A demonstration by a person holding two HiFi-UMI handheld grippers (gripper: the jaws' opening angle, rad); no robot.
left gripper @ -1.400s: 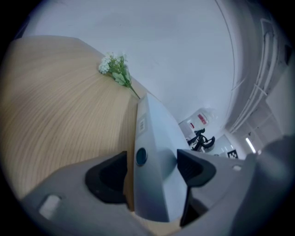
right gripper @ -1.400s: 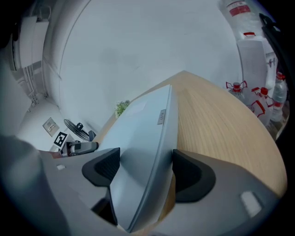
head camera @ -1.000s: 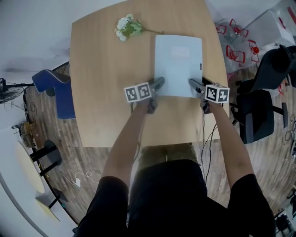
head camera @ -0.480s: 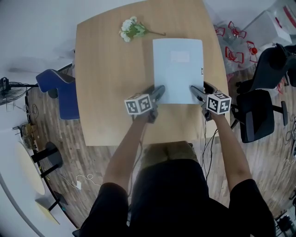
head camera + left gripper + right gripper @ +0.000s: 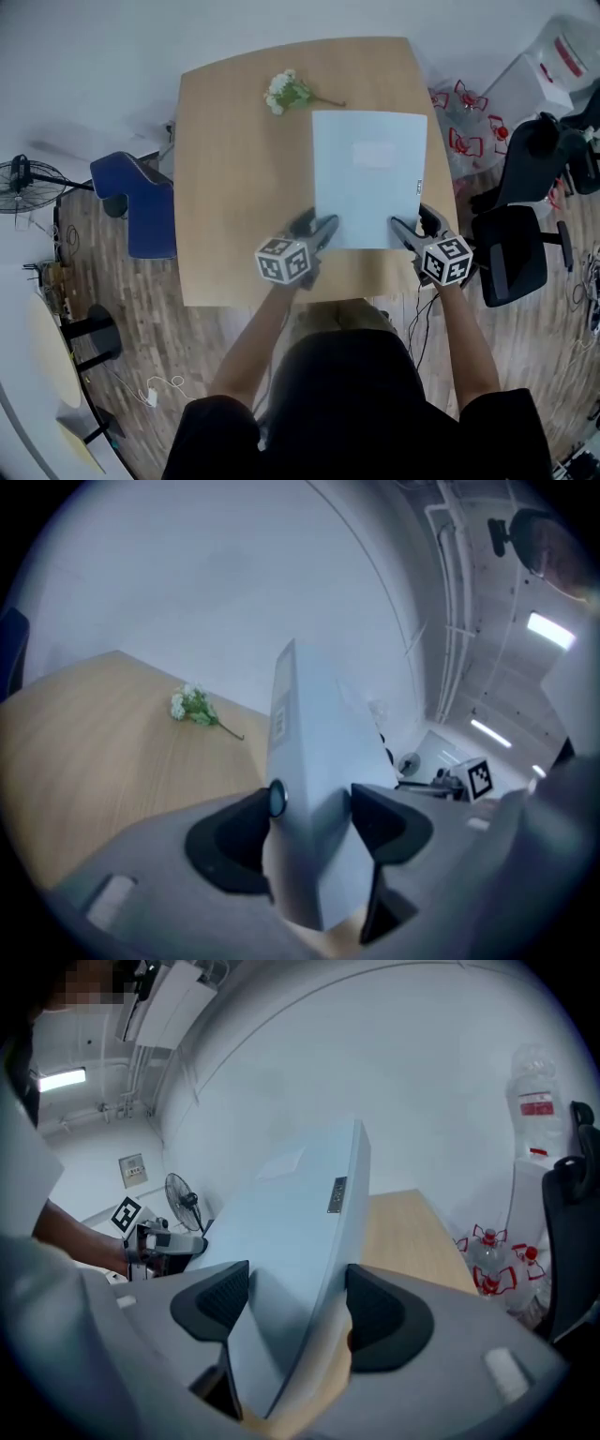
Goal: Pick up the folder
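The pale blue folder [image 5: 367, 178] hangs flat above the wooden table [image 5: 234, 169], carried by its two near corners. My left gripper [image 5: 319, 225] is shut on its near left edge, and in the left gripper view the folder [image 5: 309, 761] stands edge-on between that gripper's [image 5: 314, 822] pads. On the near right edge my right gripper [image 5: 412, 225] is shut too. In the right gripper view the folder [image 5: 291, 1232] slants up between the dark pads of the gripper [image 5: 298, 1302].
A small bunch of white flowers [image 5: 289, 92] lies on the table's far side, left of the folder. A blue chair [image 5: 141, 202] stands left of the table. Black office chairs [image 5: 525, 234] and water bottles [image 5: 464, 127] are on the right, and a fan [image 5: 23, 173] at far left.
Both grippers have risen and drawn back toward the person, and the folder has come up off the table with them. The jaws have kept their hold.
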